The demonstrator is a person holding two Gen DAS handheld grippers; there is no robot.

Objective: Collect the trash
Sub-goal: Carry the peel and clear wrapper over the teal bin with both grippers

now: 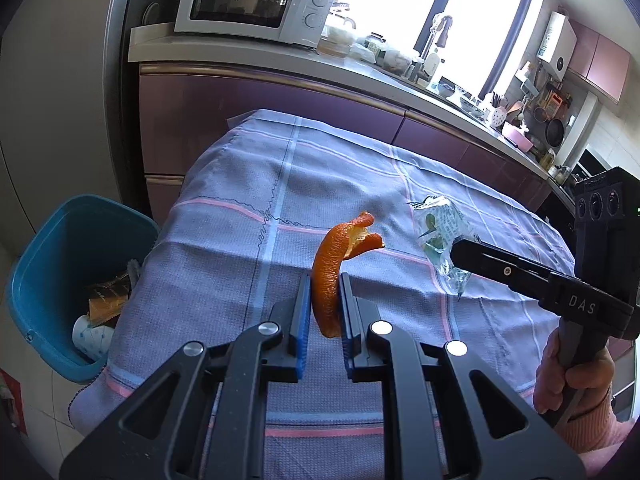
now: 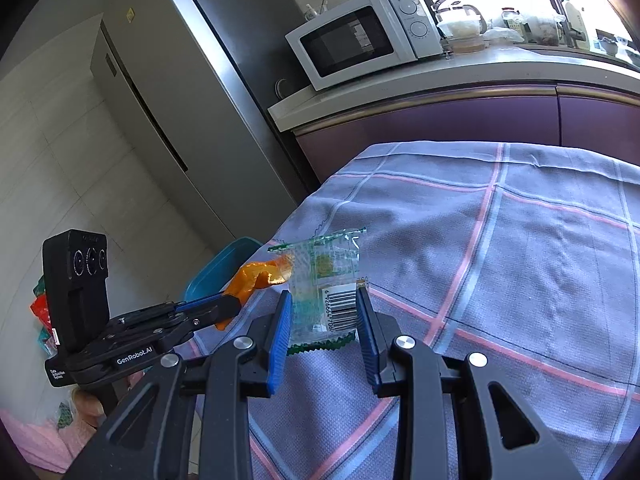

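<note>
Left gripper (image 1: 325, 300) clamps an orange peel (image 1: 334, 268), long axis roughly upright, held above the checked tablecloth (image 1: 224, 240). Right gripper (image 2: 324, 320) straddles a clear wrapper (image 2: 326, 280), pads beside its edges; whether it grips I cannot tell. Blue bin (image 1: 52, 264) sits off the table's left edge, nearer the left gripper, path looks open.

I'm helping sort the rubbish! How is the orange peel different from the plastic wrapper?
The orange peel is solid orange and curled; the plastic wrapper is see-through, flat, with green print and a barcode. The left gripper pinches the peel tightly; the right gripper has its fingers on either side of the wrapper, spread wider. Both are trash above the checked tablecloth.
</note>
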